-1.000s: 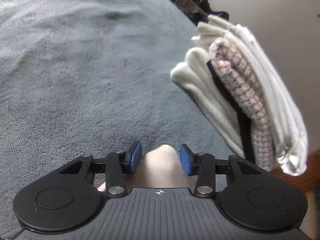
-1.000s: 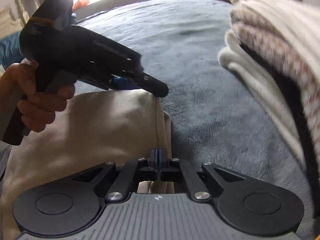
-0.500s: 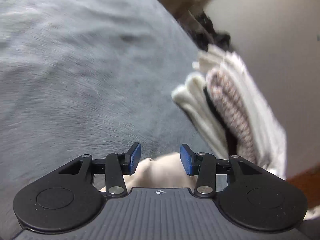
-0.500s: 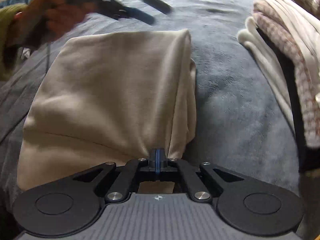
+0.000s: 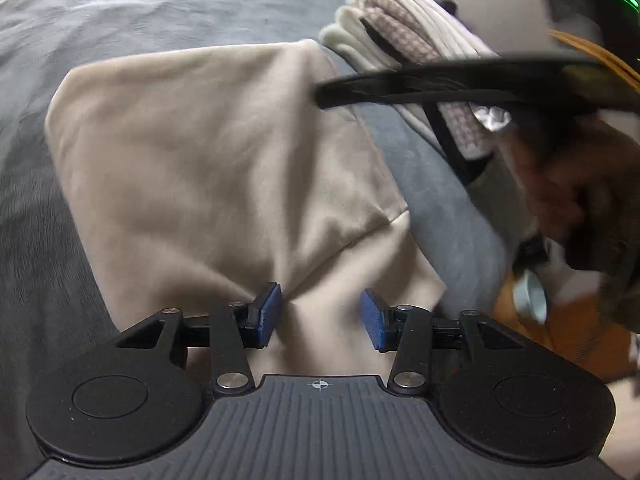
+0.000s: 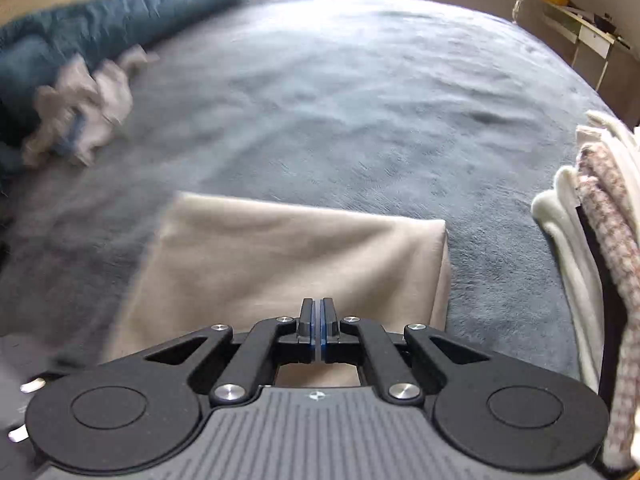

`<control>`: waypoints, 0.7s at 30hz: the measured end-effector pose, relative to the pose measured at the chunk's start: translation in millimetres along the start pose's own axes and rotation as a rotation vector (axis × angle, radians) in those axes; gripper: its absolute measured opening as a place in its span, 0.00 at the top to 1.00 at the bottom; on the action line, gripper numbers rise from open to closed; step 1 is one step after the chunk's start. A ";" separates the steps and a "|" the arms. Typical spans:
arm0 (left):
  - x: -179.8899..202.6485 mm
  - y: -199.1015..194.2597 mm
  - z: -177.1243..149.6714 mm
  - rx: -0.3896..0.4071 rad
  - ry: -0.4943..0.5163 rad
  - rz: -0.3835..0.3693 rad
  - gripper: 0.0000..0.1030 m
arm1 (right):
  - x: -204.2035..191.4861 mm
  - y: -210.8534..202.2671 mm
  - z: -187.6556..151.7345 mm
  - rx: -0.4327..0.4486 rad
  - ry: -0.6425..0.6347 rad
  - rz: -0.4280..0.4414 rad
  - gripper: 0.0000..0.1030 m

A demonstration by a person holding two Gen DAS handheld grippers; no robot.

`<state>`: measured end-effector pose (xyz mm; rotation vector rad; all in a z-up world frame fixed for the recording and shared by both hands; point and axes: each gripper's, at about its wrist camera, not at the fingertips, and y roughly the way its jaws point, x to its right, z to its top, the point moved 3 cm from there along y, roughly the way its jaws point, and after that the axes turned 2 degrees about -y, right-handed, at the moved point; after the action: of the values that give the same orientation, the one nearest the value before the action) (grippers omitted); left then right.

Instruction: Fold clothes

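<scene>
A beige garment (image 5: 224,168) (image 6: 288,256) lies folded on the grey blanket (image 5: 160,8) (image 6: 360,100). My left gripper (image 5: 320,320) hangs over the garment's near edge. Its jaws are opening, and bunched cloth lies between the blue pads (image 5: 268,314) without being pinched. My right gripper (image 6: 318,328) is shut with nothing visibly held, above the garment's near edge. In the left wrist view the right gripper (image 5: 324,96) shows as a dark bar raised over the garment's far right side, carried by a person's hand (image 5: 560,184).
A stack of folded white and checked clothes (image 5: 400,40) (image 6: 592,240) stands to the right of the garment. Crumpled white laundry (image 6: 80,116) lies far left against a teal blanket (image 6: 100,32). A shelf (image 6: 580,28) stands beyond the bed at the right.
My left gripper came off the garment's far edge and drew back to its near edge. My right gripper let go of the fold and rose. The garment now lies flatter.
</scene>
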<state>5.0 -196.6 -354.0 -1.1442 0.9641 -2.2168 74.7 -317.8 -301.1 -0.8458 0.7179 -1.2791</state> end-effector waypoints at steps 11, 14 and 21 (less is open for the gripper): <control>-3.0 7.9 -7.2 0.118 -0.146 0.014 0.53 | 1.2 -8.2 37.4 -0.021 -0.125 -0.034 0.97; 0.4 12.0 -9.5 0.151 -0.184 0.029 0.53 | 13.5 28.2 41.8 -0.069 -0.148 -0.069 1.00; 12.2 -10.0 -22.1 0.244 -0.309 0.114 0.53 | 10.9 8.8 58.9 -0.071 -0.285 -0.020 0.95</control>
<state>-20.8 -190.0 -349.2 -1.2364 0.5978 -1.9316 130.6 -319.9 -278.0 -1.0703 0.5306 -1.1268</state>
